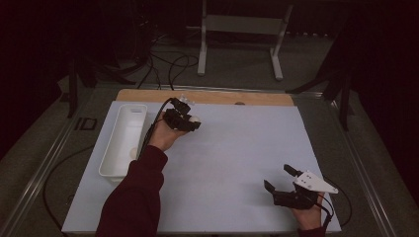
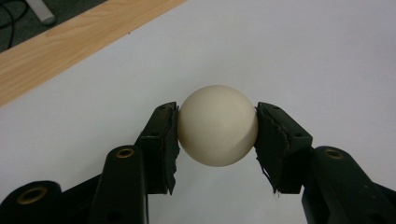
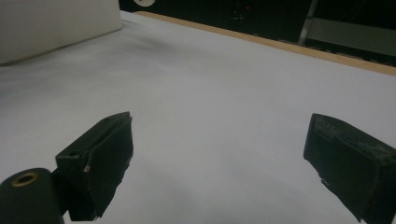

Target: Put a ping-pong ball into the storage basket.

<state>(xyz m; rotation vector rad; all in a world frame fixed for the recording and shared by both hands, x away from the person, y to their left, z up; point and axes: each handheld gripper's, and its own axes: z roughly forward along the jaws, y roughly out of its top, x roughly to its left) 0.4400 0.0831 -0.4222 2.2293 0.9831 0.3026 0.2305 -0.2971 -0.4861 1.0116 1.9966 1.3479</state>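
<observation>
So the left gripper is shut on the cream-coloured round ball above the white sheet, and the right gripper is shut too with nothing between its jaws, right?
Not quite: the right gripper is open, its jaws standing wide apart with nothing between them, as the right gripper view shows. The rest holds: the left gripper is shut on the cream-coloured round ball above the white sheet.

White sheet (image 1: pixel 232 163) covers wood table (image 1: pixel 207 96); white tray (image 1: pixel 123 140) lies on sheet, left side.

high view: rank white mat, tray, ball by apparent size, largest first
1. white mat, covers most of the table.
2. tray, long and narrow, on the mat's left edge.
3. ball, smallest, clamped in the left gripper.
</observation>
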